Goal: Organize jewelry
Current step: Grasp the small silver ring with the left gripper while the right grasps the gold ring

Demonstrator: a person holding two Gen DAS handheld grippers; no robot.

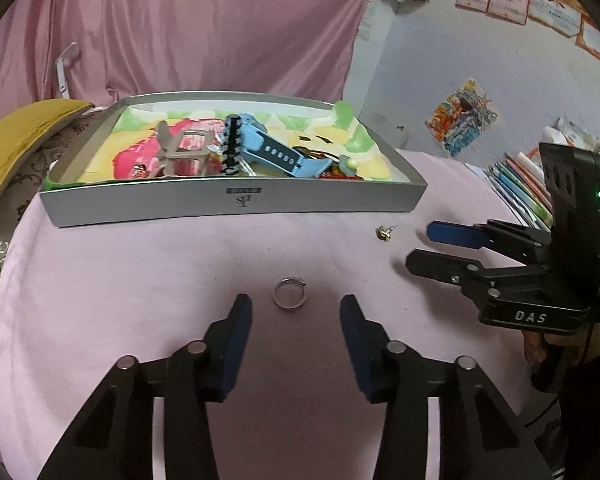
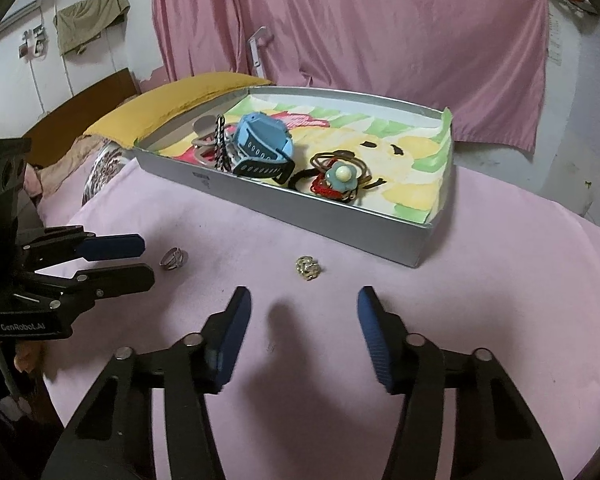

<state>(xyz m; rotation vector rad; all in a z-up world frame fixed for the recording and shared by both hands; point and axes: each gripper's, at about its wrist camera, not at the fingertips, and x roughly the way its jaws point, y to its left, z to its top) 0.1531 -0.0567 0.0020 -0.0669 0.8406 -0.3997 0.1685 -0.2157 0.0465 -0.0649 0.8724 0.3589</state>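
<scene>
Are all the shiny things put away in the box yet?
Almost. The blue watch and flower hair tie already lie in the grey cardboard box. Nothing is held: the left gripper is open around the silver ring, and the open right gripper faces the gold earring. Both remain on the pink cloth.

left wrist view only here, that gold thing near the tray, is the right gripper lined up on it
Observer: Yes. In the right wrist view the gold piece lies on the cloth, centred ahead of the open right gripper, untouched.
Operator: whats the lump at the right end of the tray, cant make it out
Observer: A blue flower hair tie with a cream centre, lying on brown and red bands.
</scene>
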